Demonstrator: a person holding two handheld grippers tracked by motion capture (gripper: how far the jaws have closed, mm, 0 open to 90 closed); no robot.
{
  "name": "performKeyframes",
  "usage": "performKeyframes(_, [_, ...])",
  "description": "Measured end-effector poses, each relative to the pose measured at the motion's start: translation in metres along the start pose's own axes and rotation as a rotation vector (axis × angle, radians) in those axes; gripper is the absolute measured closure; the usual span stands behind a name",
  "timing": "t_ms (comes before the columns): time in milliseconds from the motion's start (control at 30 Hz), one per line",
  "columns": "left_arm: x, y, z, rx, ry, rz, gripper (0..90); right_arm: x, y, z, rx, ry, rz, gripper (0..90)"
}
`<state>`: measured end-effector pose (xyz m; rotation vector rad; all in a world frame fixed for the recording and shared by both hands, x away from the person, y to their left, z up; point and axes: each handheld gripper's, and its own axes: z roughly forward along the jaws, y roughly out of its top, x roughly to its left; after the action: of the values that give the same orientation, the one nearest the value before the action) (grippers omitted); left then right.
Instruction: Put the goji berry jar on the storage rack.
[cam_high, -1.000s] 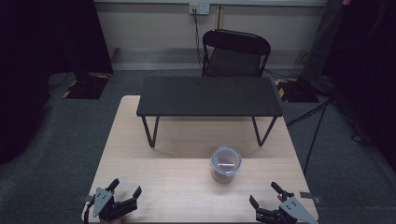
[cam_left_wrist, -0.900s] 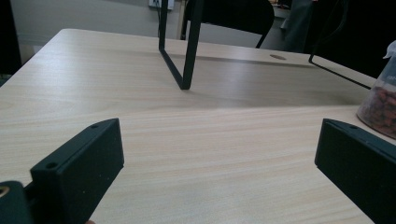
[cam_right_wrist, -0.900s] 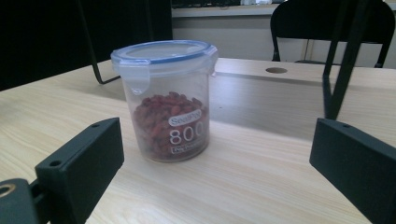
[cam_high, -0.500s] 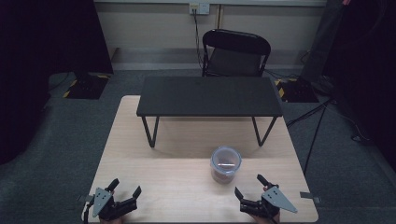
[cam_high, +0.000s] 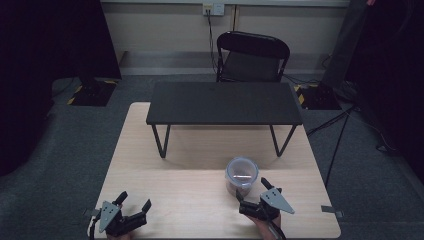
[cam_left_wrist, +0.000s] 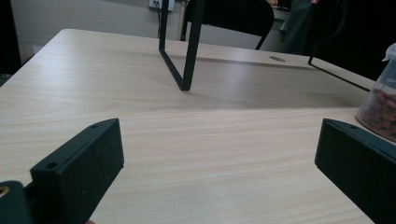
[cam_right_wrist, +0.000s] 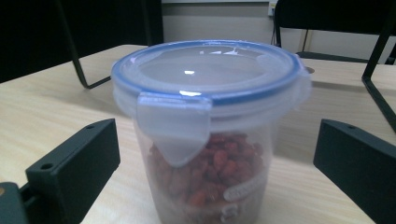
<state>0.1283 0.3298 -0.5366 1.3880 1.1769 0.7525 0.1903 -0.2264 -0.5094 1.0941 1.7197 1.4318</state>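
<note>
High view: pale wooden surface (cam_high: 190, 165) with a low black bench (cam_high: 224, 103) standing across its far half, a black chair (cam_high: 252, 57) on the floor beyond it
Container: clear plastic tub (cam_high: 242, 175) with a blue-rimmed snap lid, upright on the surface toward 4 o'clock of its middle, in front of the bench's right leg
Contents: reddish dried pieces fill the lower part of the tub (cam_right_wrist: 208, 140), seen through the wall; a white label sits low on the front
Lid: seated on the tub, one clear latch tab folded down over the rim on the side facing the right hand-held gripper
Right hand-held gripper: right hand-held gripper (cam_high: 253, 197) sits at 5 o'clock of the tub, just beside it, jaws spread wide and pointing at it
Right gripper view: tub stands between the two black jaws, with a gap of bare surface on each side, neither jaw touching the wall
Left hand-held gripper: left hand-held gripper (cam_high: 134, 205) rests near the front left corner of the surface, at about 8 o'clock of the tub and well apart from it, jaws wide with nothing between them
Left gripper view: bare wood between the jaws, a bench leg (cam_left_wrist: 187, 46) ahead at 12 o'clock, the tub (cam_left_wrist: 380, 100) at the frame's 3 o'clock edge
Hands: a hand grips each hand-held gripper at the bottom edge of the high view
</note>
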Motion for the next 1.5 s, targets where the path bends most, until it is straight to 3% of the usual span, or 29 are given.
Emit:
performKeyframes(267, [0.001,0.0,0.0,-0.003,-0.002,-0.002,0.4,0.013,0.0,0.018,-0.007,-0.017,0.026,0.0])
performKeyframes(500, [0.001,-0.001,0.0,-0.005,-0.005,-0.003,0.4,0.026,-0.005,0.033,-0.01,-0.08,0.056,0.0])
performKeyframes(733, [0.001,-0.001,0.0,-0.006,-0.006,-0.004,0.4,0.037,-0.007,0.046,-0.015,-0.125,0.026,0.0])
performKeyframes(1000, [0.001,-0.001,0.0,-0.006,-0.007,-0.005,0.4,0.046,-0.007,0.062,0.016,-0.168,0.042,0.0])
performKeyframes(1500, [0.001,-0.001,0.0,-0.006,-0.009,-0.005,0.4,0.043,0.002,0.064,0.054,-0.163,0.053,0.9])
